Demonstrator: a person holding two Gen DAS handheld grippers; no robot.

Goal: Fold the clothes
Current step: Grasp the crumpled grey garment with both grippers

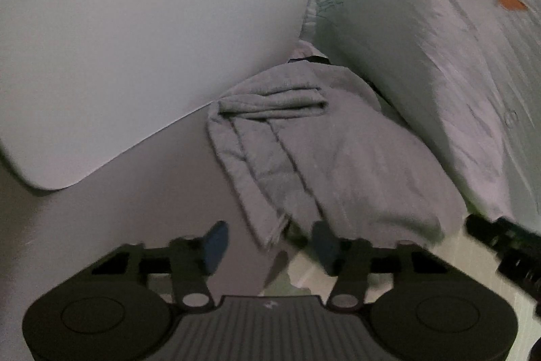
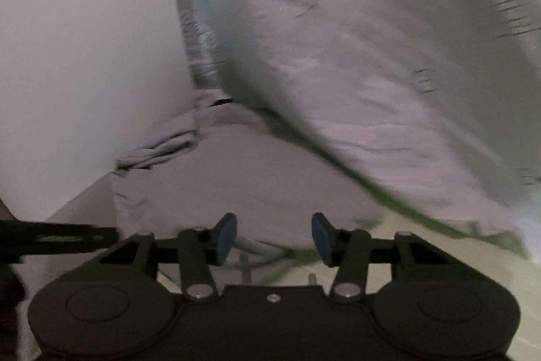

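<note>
The left tool (image 1: 268, 247) is released, its two blue pads wide apart, with the frayed corner of one folded grey cloth (image 1: 314, 154) showing between them; contact cannot be told. The right tool (image 2: 274, 239) is also released and holds nothing. One pale garment (image 2: 389, 83) with an orange mark hangs blurred at the right, above the cloth. To the left, the white table (image 1: 118, 56) is bare up to its rounded edge.

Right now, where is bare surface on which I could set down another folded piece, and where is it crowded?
Bare room lies on the pale grey surface left of the folded grey towel, in front of the white rounded board. The right side is crowded: the large pale sheet with an orange print presses against the towel. Both tools, left and right, are open and empty.
</note>
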